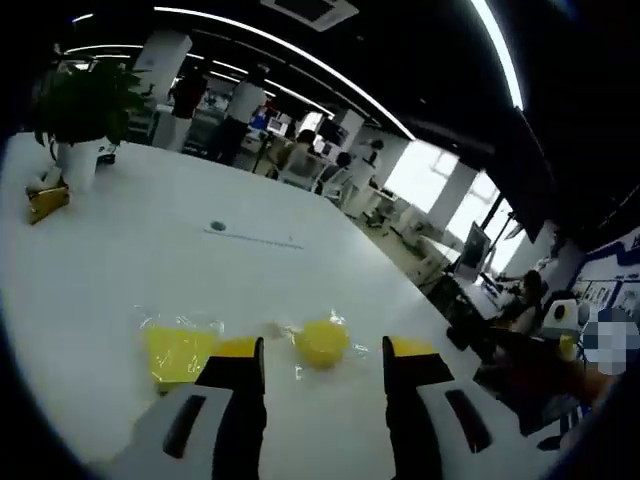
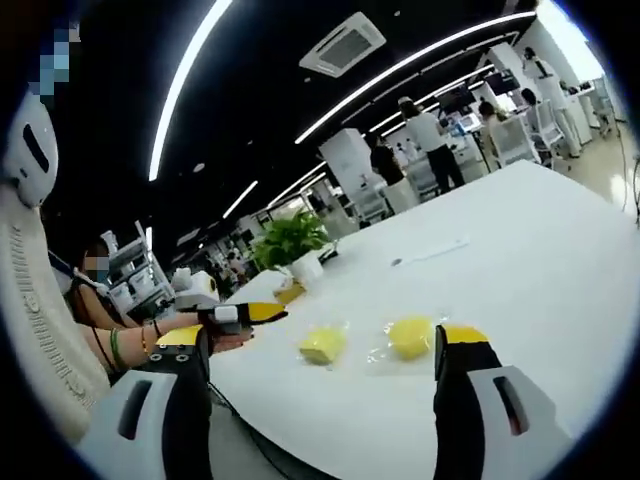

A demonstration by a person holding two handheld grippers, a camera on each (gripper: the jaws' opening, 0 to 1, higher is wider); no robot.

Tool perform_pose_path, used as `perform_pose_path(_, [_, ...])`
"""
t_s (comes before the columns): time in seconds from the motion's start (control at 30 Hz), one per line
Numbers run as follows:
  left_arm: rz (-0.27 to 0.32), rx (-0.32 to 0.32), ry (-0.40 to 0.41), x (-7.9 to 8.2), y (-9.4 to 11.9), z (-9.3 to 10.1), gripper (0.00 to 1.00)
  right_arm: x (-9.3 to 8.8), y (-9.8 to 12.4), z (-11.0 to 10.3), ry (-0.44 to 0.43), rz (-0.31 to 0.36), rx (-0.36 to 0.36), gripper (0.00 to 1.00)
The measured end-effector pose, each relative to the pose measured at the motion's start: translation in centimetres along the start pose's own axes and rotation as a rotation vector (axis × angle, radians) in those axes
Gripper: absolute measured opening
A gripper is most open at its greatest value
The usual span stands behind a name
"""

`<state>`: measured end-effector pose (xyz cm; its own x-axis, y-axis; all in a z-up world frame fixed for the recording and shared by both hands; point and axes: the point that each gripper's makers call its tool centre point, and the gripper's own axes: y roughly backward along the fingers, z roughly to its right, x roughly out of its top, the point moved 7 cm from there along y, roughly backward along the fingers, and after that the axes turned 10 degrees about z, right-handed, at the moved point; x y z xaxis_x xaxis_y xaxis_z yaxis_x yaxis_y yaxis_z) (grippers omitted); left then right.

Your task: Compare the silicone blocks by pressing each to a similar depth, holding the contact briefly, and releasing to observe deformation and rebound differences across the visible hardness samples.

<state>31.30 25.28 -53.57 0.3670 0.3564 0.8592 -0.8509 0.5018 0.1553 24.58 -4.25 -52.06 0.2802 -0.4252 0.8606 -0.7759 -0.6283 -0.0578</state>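
Observation:
Two yellow silicone samples lie in clear wrappers on the white table (image 1: 150, 270): a square block (image 1: 178, 352) and a round block (image 1: 321, 342). My left gripper (image 1: 325, 352) is open just short of the round block, which sits in line with the gap between the yellow-tipped jaws; the square block lies left of them. In the right gripper view the square block (image 2: 322, 344) and round block (image 2: 410, 337) rest near the table's edge. My right gripper (image 2: 322, 336) is open wide, set back from both. A hand holds the left gripper (image 2: 250, 315) at the left.
A potted plant (image 1: 80, 115) in a white pot stands at the far end of the table, with a small yellow thing (image 1: 45, 200) beside it. A thin strip with a dark dot (image 1: 240, 234) lies mid-table. People and desks fill the office behind. The table edge (image 2: 300, 440) runs close below the blocks.

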Motion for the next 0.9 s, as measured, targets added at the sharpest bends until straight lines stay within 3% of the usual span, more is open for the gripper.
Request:
perform_pose_path(0.07, [0.058,-0.002,-0.001,0.7,2.1,-0.2,0.52,-0.5,-0.1,-0.7,0.004,-0.008,0.01,0.9])
perform_pose_path(0.17, [0.094,-0.002,-0.007,1.3,4.9,-0.5,0.56,-1.3,-0.2,-1.5,0.029,-0.029,0.026,0.9])
perform_pose_path(0.23, [0.134,-0.013,-0.011,1.7,7.1,-0.8,0.58,-2.2,-0.3,-1.8,0.053,-0.071,0.034,0.9])
perform_pose_path(0.43, [0.186,-0.016,-0.078,2.1,11.1,-1.6,0.64,-3.4,-0.8,-2.8,0.124,-0.113,0.044,0.89])
perform_pose_path(0.73, [0.178,-0.036,-0.093,1.4,12.7,-1.4,0.69,-3.8,-1.3,-3.9,0.104,-0.099,0.048,0.9])
perform_pose_path(0.9, [0.194,-0.031,-0.037,1.2,12.6,-1.4,0.67,-3.7,-0.9,-3.9,0.103,-0.098,0.042,0.89])
